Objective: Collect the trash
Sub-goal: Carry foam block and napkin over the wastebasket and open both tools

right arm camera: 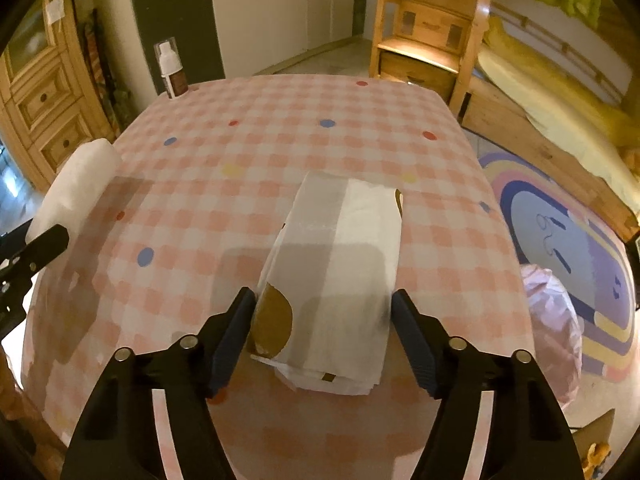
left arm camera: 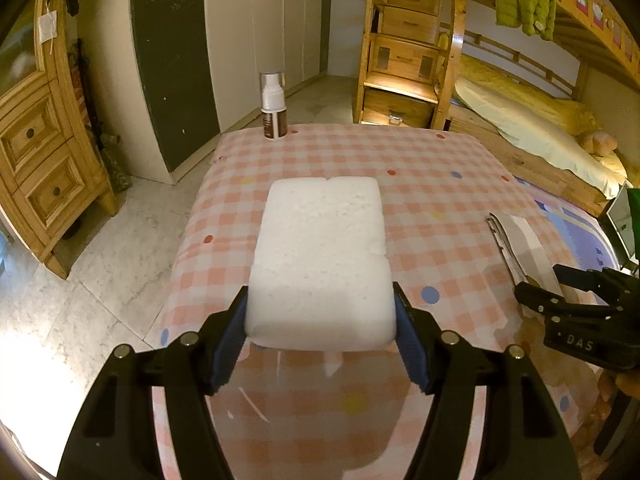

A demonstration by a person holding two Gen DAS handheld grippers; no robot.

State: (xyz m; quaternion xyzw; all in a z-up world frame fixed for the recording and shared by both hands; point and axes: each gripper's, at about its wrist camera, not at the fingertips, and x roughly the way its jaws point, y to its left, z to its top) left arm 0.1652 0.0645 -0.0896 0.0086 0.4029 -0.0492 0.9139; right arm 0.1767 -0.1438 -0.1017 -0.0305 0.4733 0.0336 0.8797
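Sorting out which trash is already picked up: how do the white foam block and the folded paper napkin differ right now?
The foam block is thick and rigid; the napkin is thin and folded flat. The foam block is plain white; the napkin carries brown printed shapes. The left tongs are shut on the foam block, while the napkin sits between the open right tongs, ungripped. Both are whitish and over the checkered tablecloth.

Warm-lit bedroom: wooden bunk bed (left arm camera: 532,128), pine dresser (left arm camera: 44,148), marble floor (left arm camera: 100,280), colourful rug (right arm camera: 568,240).
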